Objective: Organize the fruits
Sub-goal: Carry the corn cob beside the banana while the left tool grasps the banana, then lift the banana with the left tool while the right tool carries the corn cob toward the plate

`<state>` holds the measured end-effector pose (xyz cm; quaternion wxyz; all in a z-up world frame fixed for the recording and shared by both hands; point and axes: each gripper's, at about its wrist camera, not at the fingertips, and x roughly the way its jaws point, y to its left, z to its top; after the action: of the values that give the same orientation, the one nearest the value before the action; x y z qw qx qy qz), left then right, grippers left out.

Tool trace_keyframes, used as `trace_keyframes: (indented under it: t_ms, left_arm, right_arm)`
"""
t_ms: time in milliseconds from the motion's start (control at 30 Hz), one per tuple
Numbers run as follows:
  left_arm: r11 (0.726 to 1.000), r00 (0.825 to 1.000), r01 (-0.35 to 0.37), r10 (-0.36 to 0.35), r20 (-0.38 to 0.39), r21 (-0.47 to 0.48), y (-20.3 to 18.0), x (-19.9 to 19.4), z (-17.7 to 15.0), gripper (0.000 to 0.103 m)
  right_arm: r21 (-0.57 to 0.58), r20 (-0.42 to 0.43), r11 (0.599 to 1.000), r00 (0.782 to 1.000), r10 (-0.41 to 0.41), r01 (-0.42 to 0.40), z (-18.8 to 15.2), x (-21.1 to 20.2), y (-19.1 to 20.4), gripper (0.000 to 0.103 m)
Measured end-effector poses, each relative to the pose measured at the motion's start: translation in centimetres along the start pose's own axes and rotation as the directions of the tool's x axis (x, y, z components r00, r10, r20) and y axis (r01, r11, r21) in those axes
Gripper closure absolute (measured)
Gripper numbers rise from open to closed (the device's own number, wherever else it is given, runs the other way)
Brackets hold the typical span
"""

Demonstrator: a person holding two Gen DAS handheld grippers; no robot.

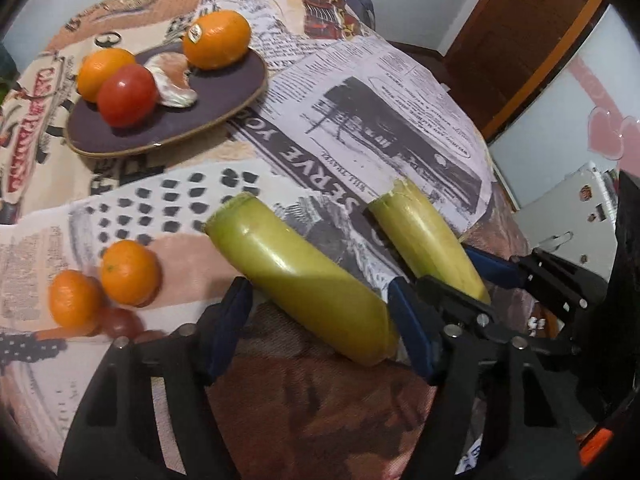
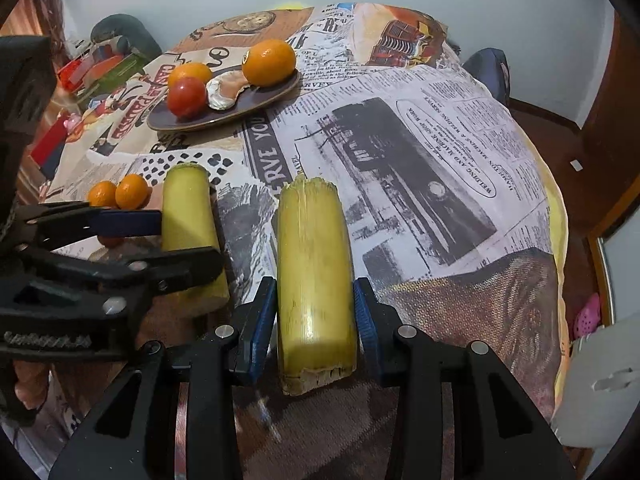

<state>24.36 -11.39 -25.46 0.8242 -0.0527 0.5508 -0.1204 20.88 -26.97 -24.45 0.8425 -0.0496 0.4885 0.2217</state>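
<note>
Two thick yellow-green stalk pieces lie on the newspaper-print tablecloth. My left gripper straddles the left piece; its right pad sits at the piece, while a gap shows beside the left pad, so it stands open. My right gripper is shut on the right piece, with both blue pads against its sides. The left wrist view also shows the right gripper around that piece. A dark oval plate at the back left holds two oranges, a red fruit and a peeled fruit.
Two small mandarins lie left of my left gripper, with small red fruits beside them. The table edge drops off at the right toward a wooden door. A cluttered shelf stands beyond the table's left side.
</note>
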Motion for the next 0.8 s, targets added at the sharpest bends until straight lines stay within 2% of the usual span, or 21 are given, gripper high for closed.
trace_keyframes:
  t_ms: [233, 333, 467, 600, 800]
  left_arm:
    - [0.998, 1.000, -0.010, 0.008, 0.024, 0.066, -0.5, 0.9, 0.9, 0.044]
    - [0.997, 1.000, 0.023, -0.025, 0.018, 0.080, 0.0, 0.5, 0.8, 0.050]
    - [0.997, 0.998, 0.065, -0.065, 0.009, 0.048, 1.3, -0.3, 0.4, 0.058]
    - [0.997, 0.998, 0.065, -0.065, -0.002, 0.044, 1.6, -0.5, 0.3, 0.059]
    - [0.998, 1.000, 0.019, -0.018, -0.016, 0.061, 1.1, 0.4, 1.3, 0.059]
  right_arm:
    - [0.036, -0.003, 0.999, 1.000, 0.003, -0.003, -0.3, -0.3, -0.9, 0.067]
    - [0.040, -0.004, 0.999, 1.000, -0.001, 0.001, -0.2, -0.3, -1.0, 0.067]
    - [0.040, -0.003, 0.999, 1.000, -0.001, 0.001, 0.0, -0.1, -1.1, 0.067]
    - [0.060, -0.010, 0.998, 1.000, 0.024, -0.024, 0.7, 0.4, -1.4, 0.067]
    - [0.068, -0.023, 0.996, 0.998, 0.057, -0.055, 1.5, 1.1, -1.6, 0.067]
